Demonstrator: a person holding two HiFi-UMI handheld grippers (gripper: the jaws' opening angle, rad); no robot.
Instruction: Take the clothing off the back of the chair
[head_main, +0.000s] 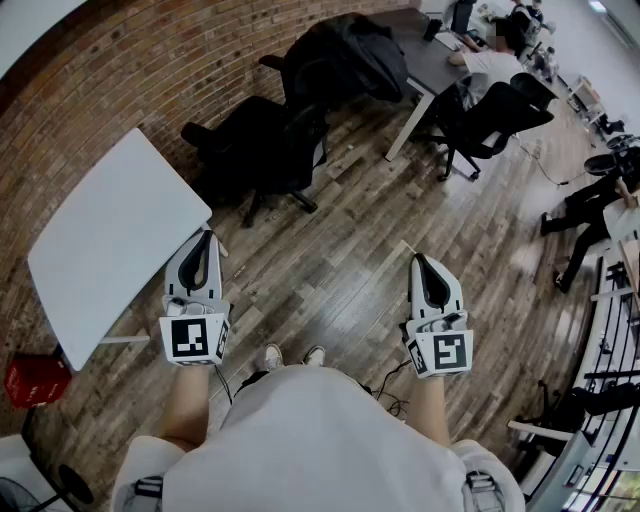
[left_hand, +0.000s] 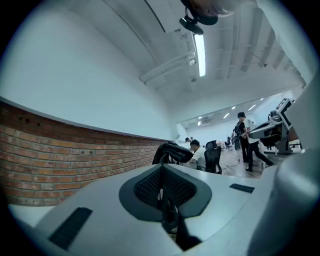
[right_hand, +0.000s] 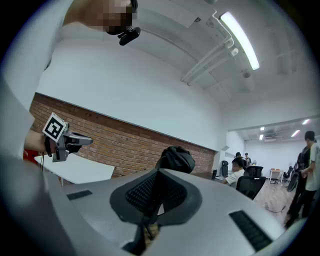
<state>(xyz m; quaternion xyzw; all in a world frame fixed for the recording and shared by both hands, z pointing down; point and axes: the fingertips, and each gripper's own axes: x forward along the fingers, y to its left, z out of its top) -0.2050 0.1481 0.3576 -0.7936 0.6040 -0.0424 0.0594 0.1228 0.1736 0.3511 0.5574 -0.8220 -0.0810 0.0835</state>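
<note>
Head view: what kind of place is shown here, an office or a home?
Most likely a shared office or lab workspace: black office chairs on a wooden floor, a grey desk where a person sits working, and a brick wall.

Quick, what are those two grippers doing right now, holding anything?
Left gripper: closed, holding nothing.
Right gripper: closed, holding nothing.
</note>
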